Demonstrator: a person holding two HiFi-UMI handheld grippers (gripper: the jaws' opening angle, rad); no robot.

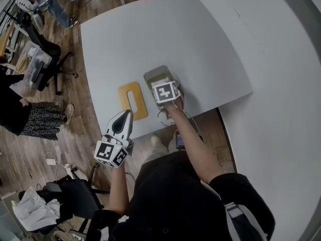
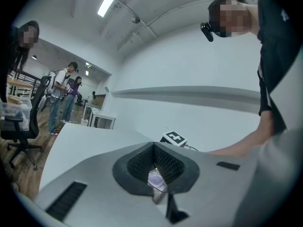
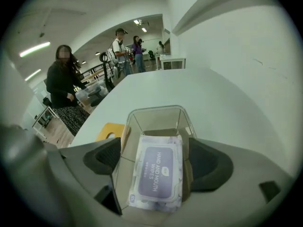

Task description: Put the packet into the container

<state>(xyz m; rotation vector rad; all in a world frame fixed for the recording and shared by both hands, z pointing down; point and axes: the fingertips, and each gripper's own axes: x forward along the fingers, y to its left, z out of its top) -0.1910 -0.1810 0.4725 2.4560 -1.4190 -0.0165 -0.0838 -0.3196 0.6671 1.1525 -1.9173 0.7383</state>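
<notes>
The packet (image 3: pixel 156 174), a pale purple pack of hand and mouth wipes, lies lengthwise in the clear container (image 3: pixel 158 109), label up. My right gripper (image 3: pixel 155 150) is open around it, with a strip of the container showing on each side between packet and jaw. In the head view the right gripper (image 1: pixel 165 91) hangs over the container (image 1: pixel 156 75) near the table's front edge and hides the packet. My left gripper (image 1: pixel 125 117) is shut, held at the table's front edge just short of the yellow lid (image 1: pixel 133 100). Its jaws (image 2: pixel 154 162) meet in the left gripper view.
The yellow lid (image 3: pixel 110 130) with a slot lies flat left of the container. The white table (image 1: pixel 190 39) stretches away behind it, against a white wall on the right. An office chair (image 1: pixel 50 59) and people stand on the wood floor at the left.
</notes>
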